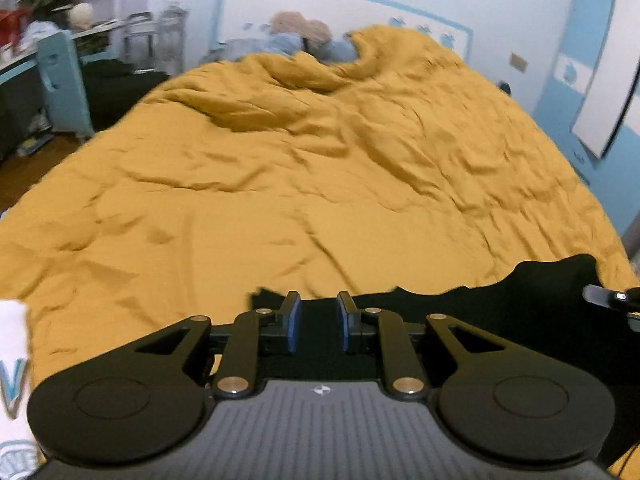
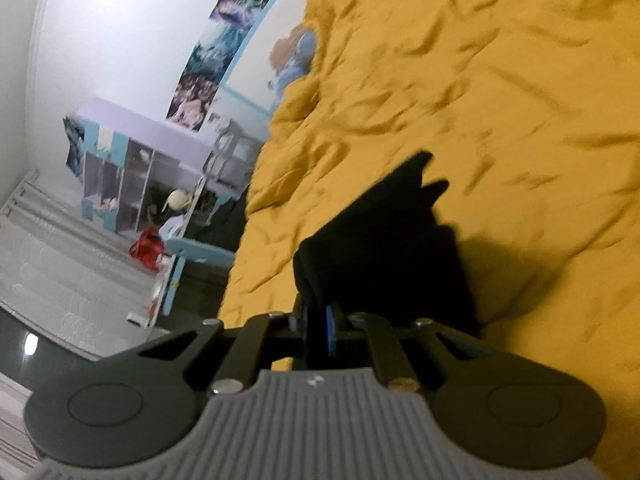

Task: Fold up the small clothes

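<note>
A black garment (image 2: 384,240) is being held up off a bed's mustard-yellow duvet (image 2: 500,100) by the right gripper (image 2: 326,334), whose jaws are being kept pinched tight on a bunched edge of the cloth; the rest is draping down onto the bedding. In the left wrist view the same dark cloth (image 1: 520,304) is being seen spread just ahead of the left gripper (image 1: 318,320), whose jaws are standing narrowly apart with nothing visibly between the blue pads (image 1: 295,320).

The garment is judged to be at the spreading stage, with no fold made yet. A second corner is likely needing to be taken by the left gripper, so that the cloth can be laid flat.

A white printed garment (image 1: 14,360) is lying at the left edge. The duvet's rumples are being counted as the chief hindrance to a flat lay.
</note>
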Available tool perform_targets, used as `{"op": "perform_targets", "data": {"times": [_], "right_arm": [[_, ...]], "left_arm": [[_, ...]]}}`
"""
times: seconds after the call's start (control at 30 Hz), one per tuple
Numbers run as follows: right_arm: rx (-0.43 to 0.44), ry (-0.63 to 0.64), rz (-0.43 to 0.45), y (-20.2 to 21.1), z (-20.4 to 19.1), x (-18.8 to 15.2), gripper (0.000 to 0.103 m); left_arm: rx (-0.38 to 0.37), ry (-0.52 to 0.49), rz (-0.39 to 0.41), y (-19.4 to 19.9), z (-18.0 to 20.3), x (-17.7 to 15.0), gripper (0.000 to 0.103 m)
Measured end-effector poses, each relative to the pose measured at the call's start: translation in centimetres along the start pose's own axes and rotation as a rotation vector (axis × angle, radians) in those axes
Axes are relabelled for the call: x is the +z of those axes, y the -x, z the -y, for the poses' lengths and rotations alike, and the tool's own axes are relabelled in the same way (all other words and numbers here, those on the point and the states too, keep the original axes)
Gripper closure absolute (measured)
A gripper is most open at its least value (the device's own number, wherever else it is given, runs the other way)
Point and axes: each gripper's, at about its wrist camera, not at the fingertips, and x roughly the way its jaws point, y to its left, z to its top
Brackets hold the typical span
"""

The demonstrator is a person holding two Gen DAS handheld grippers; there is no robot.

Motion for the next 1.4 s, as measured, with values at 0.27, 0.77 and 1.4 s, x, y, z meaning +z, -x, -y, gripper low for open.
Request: {"op": "perform_targets", "data": {"times": [0.27,0.77,1.4], "right_arm": [[-0.036,0.041,-0.064,-9.4,-8.1,-4.2,0.100],[-0.271,0.115,-0.206,-23.0,-10.0,-13.0,0.099],[-0.129,0.389,-0.151,-8.5,-13.6,-13.0,0.081]], "left_arm": [[-0.048,0.147,-0.038,-0.7,-5.7,-3.1,0.082],[-0.103,0.292,-0.091,-2.8,-11.2,-7.8,0.082],[-0.256,0.374,-0.102,5.0,-10.5,-9.6,0.045]]}}
